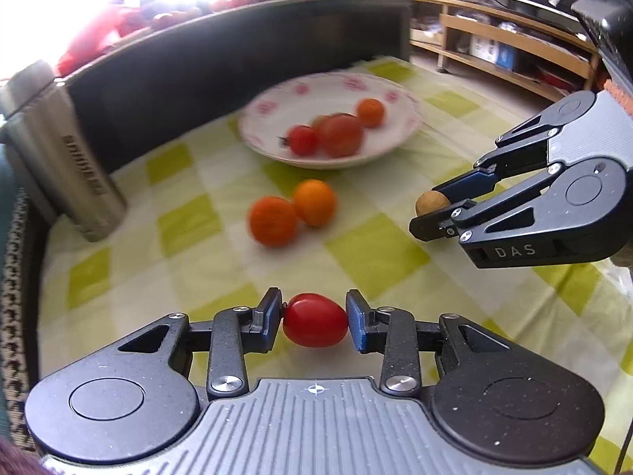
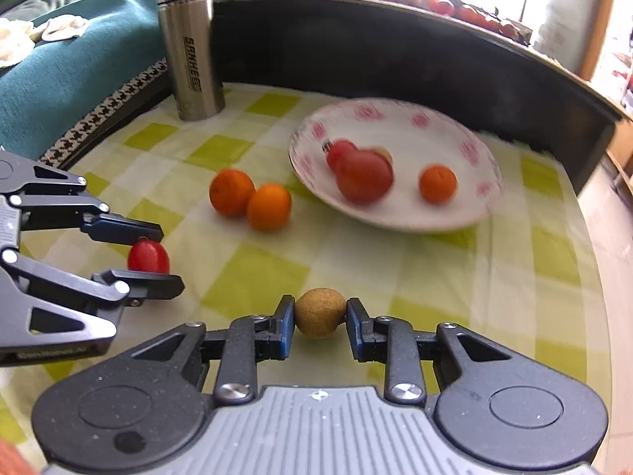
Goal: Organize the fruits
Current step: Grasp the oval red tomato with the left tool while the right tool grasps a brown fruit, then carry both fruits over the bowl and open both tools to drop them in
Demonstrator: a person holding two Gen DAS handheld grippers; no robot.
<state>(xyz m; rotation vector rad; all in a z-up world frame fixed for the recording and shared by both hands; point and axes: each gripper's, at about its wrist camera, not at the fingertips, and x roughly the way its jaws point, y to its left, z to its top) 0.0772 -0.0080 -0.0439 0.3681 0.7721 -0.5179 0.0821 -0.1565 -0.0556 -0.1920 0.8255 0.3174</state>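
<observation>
Plainly, motion blur is smearing the white plate (image 2: pixel 395 213) with pink flowers and the fruit in it: two red tomatoes (image 2: pixel 362 176) and one small orange fruit (image 2: pixel 437 183) are showing, while a pale piece behind the tomatoes is too hidden to name. Glare is washing out the window area beyond the dark raised edge (image 2: pixel 395 47) behind the desk. A green-and-white checked cloth (image 2: pixel 257 277) is covering the desk, with a steel flask (image 2: pixel 192 45) standing upright at the back and two orange fruits (image 2: pixel 249 200) lying touching each other beside the plate. The left gripper (image 1: pixel 315 324) is reaching forward low over the cloth, its jaws closing on a red cherry tomato (image 1: pixel 315 324). The right gripper (image 2: pixel 320 312) is pointing the same way, jaws pinching a round tan fruit (image 2: pixel 320 312).
</observation>
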